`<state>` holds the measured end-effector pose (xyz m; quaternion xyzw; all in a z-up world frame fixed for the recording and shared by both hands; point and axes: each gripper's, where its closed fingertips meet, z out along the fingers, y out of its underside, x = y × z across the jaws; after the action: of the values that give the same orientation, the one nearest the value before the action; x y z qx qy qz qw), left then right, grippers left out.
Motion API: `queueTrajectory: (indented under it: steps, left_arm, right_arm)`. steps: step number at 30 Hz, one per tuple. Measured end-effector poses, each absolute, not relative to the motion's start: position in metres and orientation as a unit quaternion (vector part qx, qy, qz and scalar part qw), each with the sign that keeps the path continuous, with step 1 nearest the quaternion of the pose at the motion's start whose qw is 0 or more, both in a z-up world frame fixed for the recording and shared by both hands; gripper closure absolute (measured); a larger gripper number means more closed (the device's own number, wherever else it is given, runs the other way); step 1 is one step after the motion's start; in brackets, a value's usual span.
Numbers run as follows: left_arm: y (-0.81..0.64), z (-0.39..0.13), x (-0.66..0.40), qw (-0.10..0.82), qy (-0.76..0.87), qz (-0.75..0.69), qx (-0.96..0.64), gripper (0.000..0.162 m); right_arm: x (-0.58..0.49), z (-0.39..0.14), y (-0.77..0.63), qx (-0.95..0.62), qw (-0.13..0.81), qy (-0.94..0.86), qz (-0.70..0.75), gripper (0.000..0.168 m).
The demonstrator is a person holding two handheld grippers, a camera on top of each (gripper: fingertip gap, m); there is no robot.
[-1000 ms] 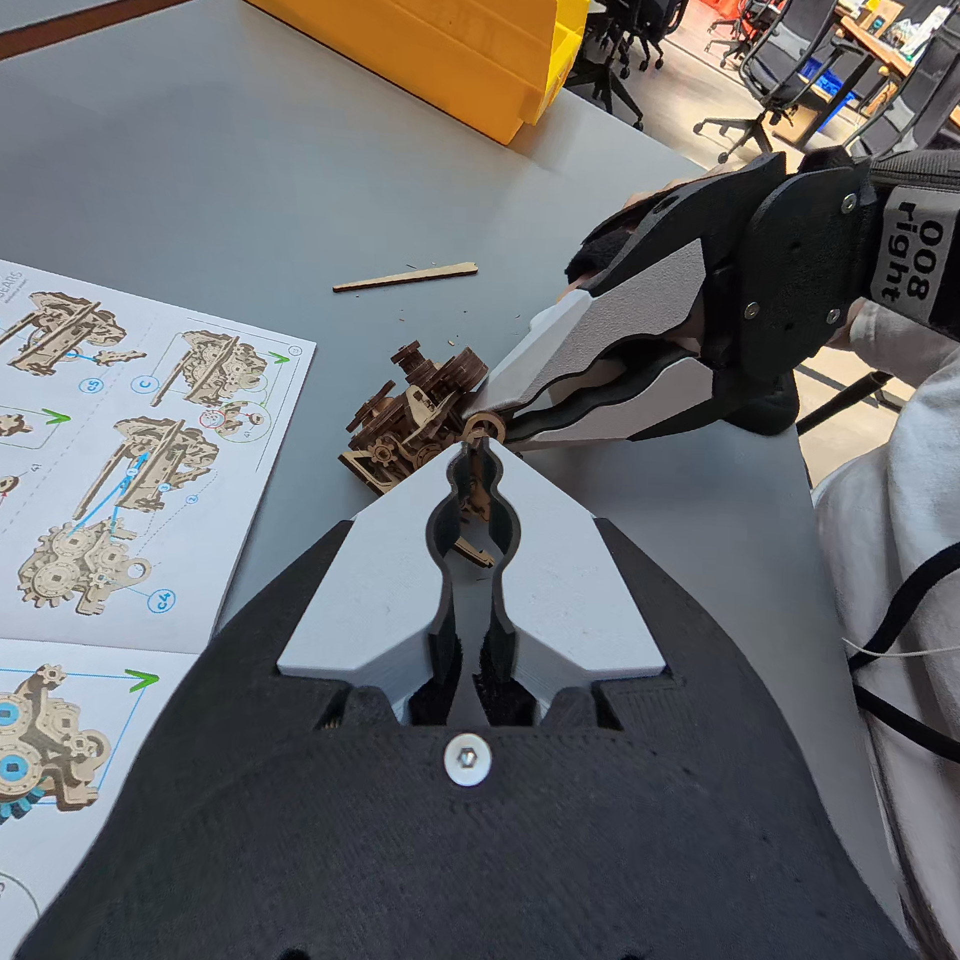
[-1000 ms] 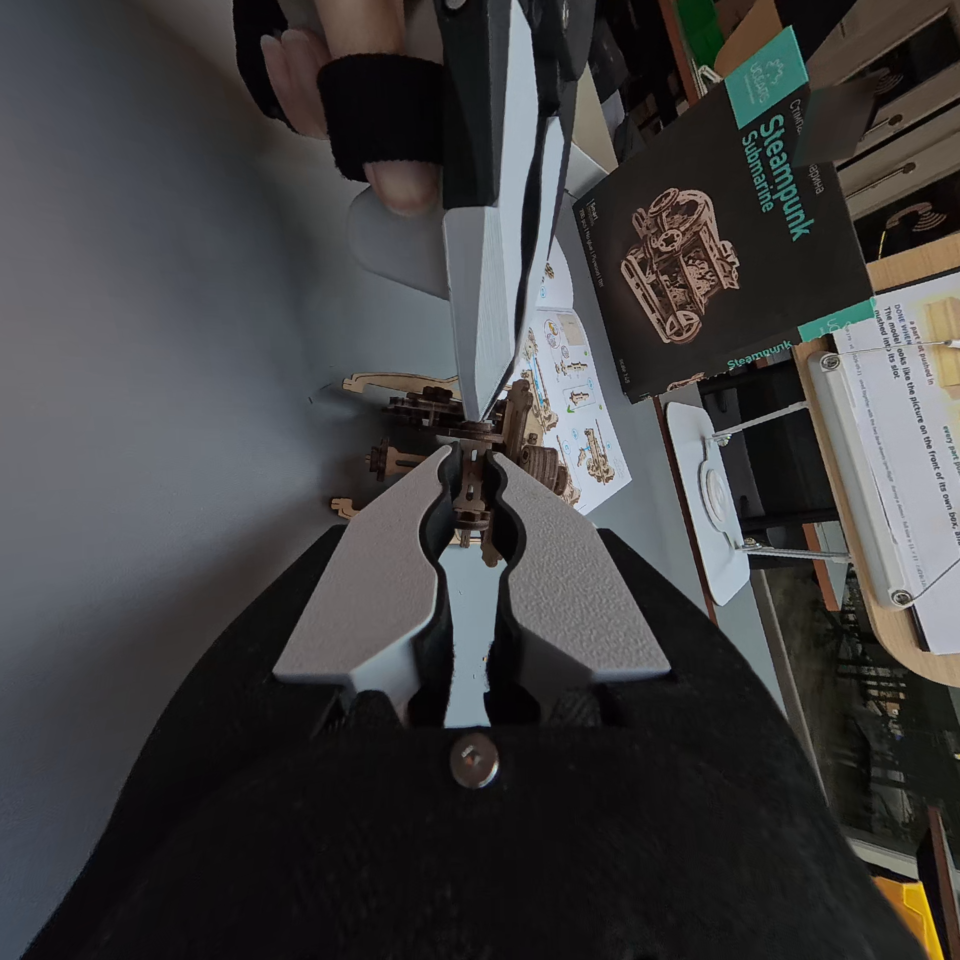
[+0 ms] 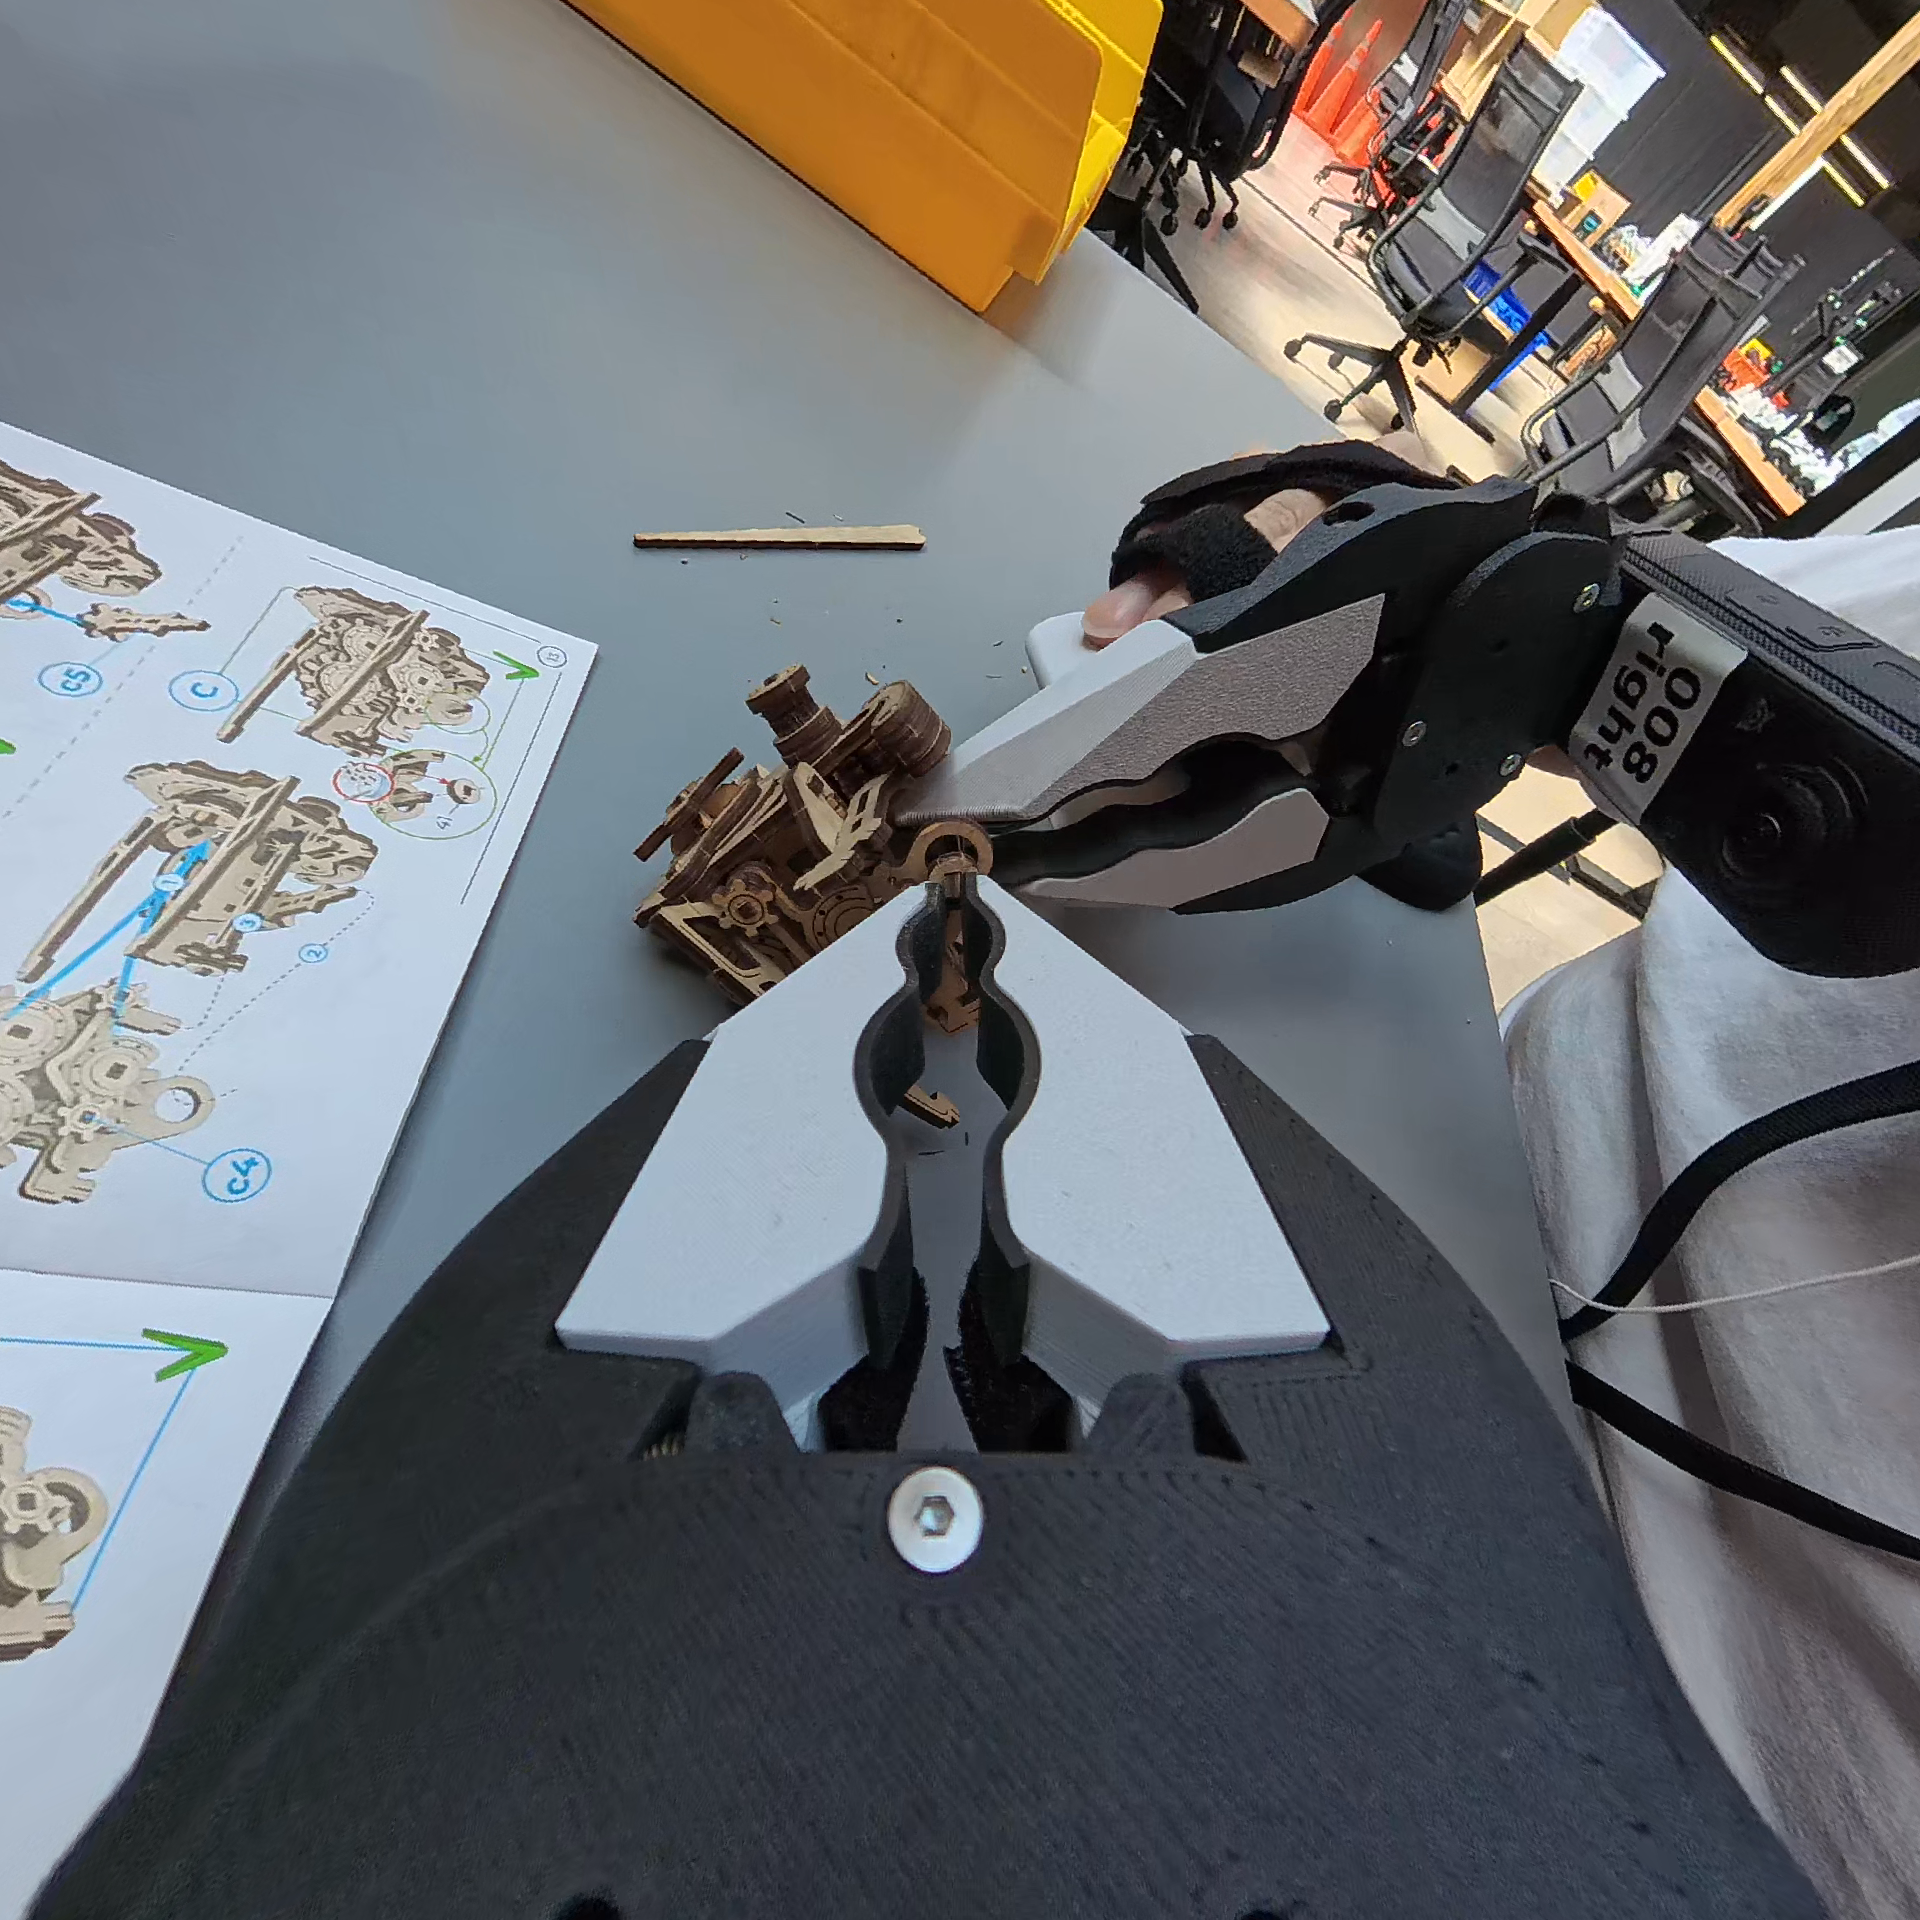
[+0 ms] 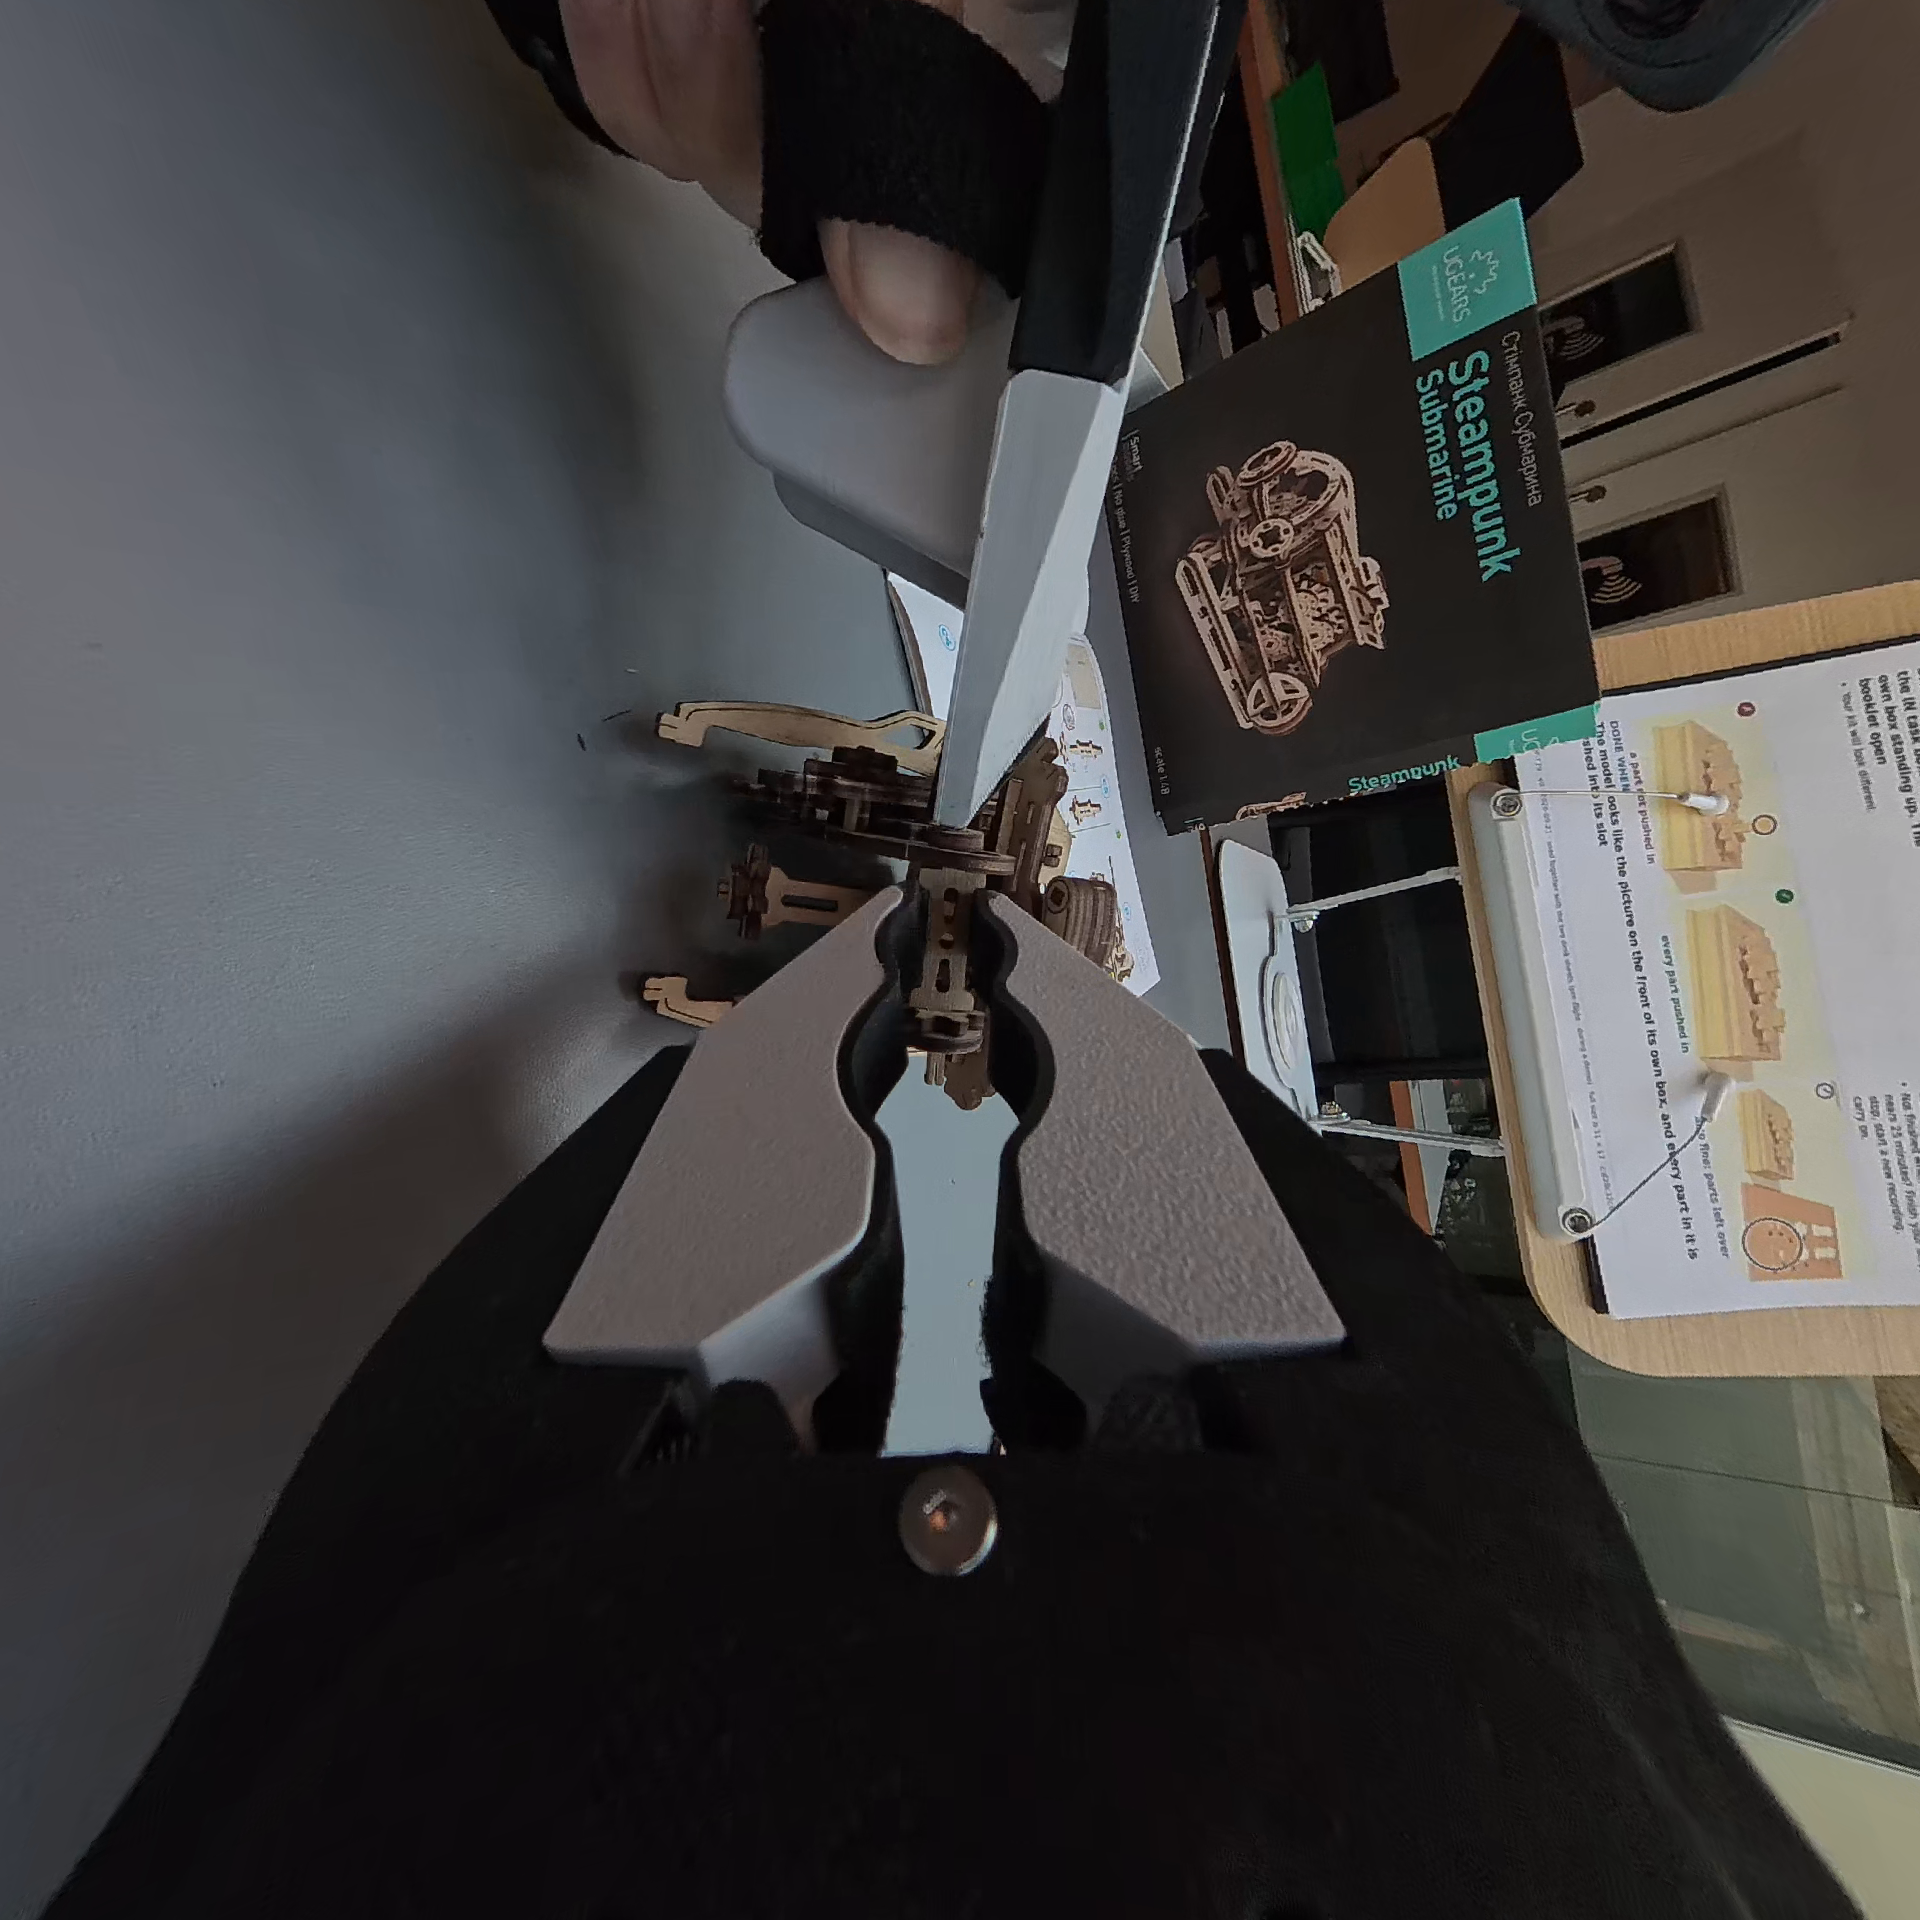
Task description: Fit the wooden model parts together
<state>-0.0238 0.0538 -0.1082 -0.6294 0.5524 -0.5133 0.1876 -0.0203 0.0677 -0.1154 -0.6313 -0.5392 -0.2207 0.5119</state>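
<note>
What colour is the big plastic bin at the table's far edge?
Yellow; the big plastic bin shows best in the left wrist view.

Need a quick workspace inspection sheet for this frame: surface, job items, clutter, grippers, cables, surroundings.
Surface: grey table, with fine wood crumbs near the model.
Job's things: wooden model on the table; small wooden part at its near end, between both grippers' tips; instruction sheet left of the model.
Clutter: loose wooden strip beyond the model; yellow bin at the far edge.
Grippers: left gripper and right gripper both shut on the small wooden part.
Cables: black cord and thin pale string across the person's white sleeve.
Surroundings: office chairs and desks behind; kit box standing beside the table.
</note>
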Motion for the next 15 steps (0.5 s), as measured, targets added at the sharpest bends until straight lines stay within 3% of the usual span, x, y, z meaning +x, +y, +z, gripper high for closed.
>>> queueTrajectory:
  steps: [15]
  left_arm:
    - [0.0545, -0.1082, -0.0223, 0.195, 0.551, -0.521, -0.622, 0.162]
  right_arm:
    - [-0.0203, -0.1155, 0.0681, -0.617, 0.509, -0.552, -0.237, 0.164]
